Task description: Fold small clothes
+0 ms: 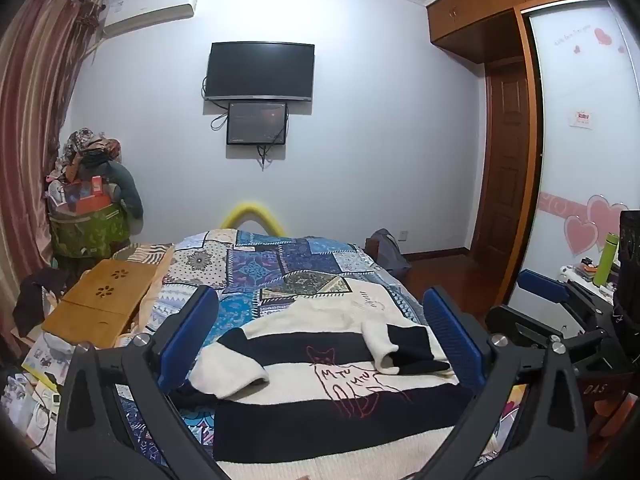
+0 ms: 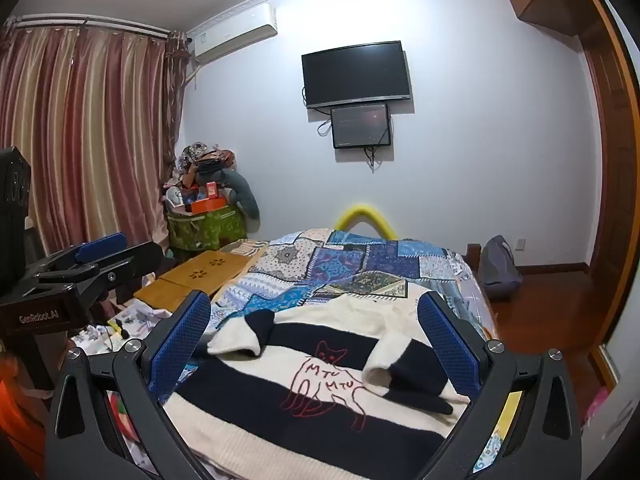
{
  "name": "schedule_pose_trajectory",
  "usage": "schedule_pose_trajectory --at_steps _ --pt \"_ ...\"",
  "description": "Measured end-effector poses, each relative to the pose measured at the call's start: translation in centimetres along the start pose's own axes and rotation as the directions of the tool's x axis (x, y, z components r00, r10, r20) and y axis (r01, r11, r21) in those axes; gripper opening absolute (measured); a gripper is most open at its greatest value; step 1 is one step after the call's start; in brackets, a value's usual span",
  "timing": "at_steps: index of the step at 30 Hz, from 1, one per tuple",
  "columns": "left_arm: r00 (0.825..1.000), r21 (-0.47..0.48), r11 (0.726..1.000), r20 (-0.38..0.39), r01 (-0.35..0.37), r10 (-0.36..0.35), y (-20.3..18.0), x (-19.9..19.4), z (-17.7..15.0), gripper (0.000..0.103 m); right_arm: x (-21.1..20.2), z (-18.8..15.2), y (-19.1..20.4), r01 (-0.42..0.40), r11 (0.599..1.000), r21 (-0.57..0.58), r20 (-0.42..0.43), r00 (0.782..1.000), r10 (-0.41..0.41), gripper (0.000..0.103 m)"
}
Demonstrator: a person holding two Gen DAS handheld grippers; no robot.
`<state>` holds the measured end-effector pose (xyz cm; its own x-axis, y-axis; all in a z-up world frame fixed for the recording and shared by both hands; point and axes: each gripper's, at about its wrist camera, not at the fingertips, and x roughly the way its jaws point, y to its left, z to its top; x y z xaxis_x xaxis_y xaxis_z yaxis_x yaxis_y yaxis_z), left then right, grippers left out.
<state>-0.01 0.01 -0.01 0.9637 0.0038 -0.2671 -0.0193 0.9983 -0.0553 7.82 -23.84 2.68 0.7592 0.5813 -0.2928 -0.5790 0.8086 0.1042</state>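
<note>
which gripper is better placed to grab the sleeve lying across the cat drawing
Right, probably. In its own view that sleeve lies just inside its open right gripper. The left gripper, also open, faces the sweater more squarely.

A patchwork quilt [image 1: 280,272] covers the bed, a wooden lap table [image 1: 100,300] beside it, a television [image 1: 260,70] on the wall.

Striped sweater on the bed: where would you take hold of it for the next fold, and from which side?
Probably the striped sweater at its near hem corners, coming in low from the near edge: both sleeves already lie folded across the front, and the open left gripper and right gripper hover apart above it.
</note>
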Motion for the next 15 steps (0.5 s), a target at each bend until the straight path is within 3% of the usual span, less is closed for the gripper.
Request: schedule_pose_trajectory --at_steps 15 --pt "1.0 0.004 1.0 -0.011 0.014 -0.014 -0.15 0.77 -0.75 0.103 -0.19 0.25 -0.38 0.023 1.0 0.015 -0.018 1.0 -0.023 0.103"
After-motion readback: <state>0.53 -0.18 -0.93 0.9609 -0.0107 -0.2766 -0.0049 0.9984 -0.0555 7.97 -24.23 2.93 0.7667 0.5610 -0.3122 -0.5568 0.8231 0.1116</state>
